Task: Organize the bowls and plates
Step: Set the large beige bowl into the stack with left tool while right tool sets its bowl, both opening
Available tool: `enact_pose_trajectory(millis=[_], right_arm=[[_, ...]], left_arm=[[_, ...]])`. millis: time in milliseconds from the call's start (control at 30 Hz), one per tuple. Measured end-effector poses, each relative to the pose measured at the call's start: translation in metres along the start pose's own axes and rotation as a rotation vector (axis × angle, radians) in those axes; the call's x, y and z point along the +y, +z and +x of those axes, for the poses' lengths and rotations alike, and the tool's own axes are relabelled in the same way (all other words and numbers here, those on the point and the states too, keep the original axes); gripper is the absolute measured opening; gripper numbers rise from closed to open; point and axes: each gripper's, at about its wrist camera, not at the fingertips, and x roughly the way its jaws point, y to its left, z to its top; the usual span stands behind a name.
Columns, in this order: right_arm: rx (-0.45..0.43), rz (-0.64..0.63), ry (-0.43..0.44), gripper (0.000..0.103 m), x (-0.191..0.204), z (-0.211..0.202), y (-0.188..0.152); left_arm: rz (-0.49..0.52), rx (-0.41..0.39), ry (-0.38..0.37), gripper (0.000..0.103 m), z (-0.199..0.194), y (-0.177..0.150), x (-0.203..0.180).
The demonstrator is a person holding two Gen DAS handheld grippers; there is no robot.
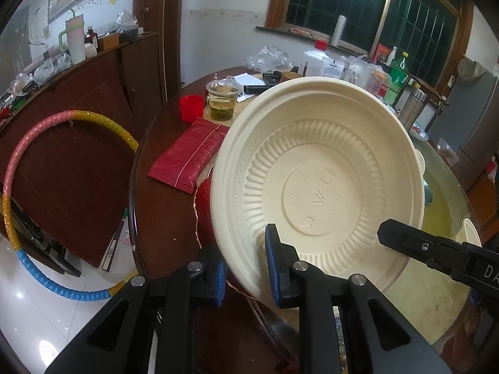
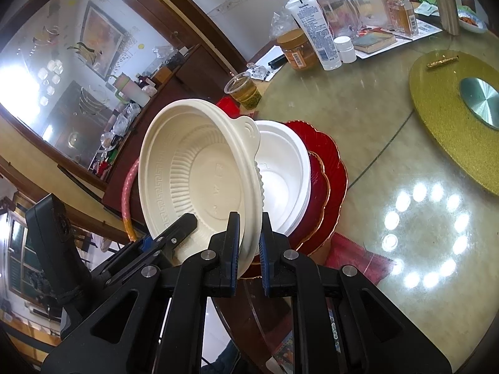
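A cream plastic bowl (image 1: 312,171) (image 2: 193,174) with a ribbed inside hangs tilted on edge above the table, held from two sides. My left gripper (image 1: 246,268) is shut on its near rim, blue pads on either side of the wall. My right gripper (image 2: 249,237) is shut on another stretch of the rim. Each gripper shows in the other's view: the right gripper (image 1: 402,240) and the left gripper (image 2: 174,233). Just behind the cream bowl, a white bowl (image 2: 280,171) sits on stacked red plates (image 2: 330,168) with gold scalloped edges.
On the round wooden table lie a red packet (image 1: 187,155), a red cup (image 1: 191,108) and a plastic cup of tea (image 1: 223,101). A gold turntable (image 2: 452,109) sits mid-table, with bottles and jars (image 2: 315,31) behind. A hula hoop (image 1: 18,155) leans on the cabinet.
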Motion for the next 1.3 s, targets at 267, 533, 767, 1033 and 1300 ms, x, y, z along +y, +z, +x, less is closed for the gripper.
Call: enact_pose_trajectory(millis=[267, 533, 767, 1033, 1300], right_arm=[[0.033, 0.042, 0.029, 0.011, -0.009, 0.007, 0.005], [0.060, 0.075, 0.047, 0.011, -0.013, 0.013, 0.010], [0.068, 0.083, 0.049, 0.013, -0.013, 0.011, 0.012], [0.074, 0.091, 0.056, 0.013, -0.015, 0.010, 0.015], [0.067, 0.093, 0.057, 0.013, -0.015, 0.008, 0.016]], left_arm=[[0.002, 0.024, 0.007, 0.021, 0.007, 0.005, 0.002], [0.012, 0.034, 0.020, 0.022, 0.013, 0.009, 0.001], [0.014, 0.043, 0.021, 0.023, 0.015, 0.010, 0.001], [0.014, 0.049, 0.023, 0.023, 0.016, 0.010, 0.002], [0.016, 0.049, 0.025, 0.023, 0.016, 0.014, 0.000]])
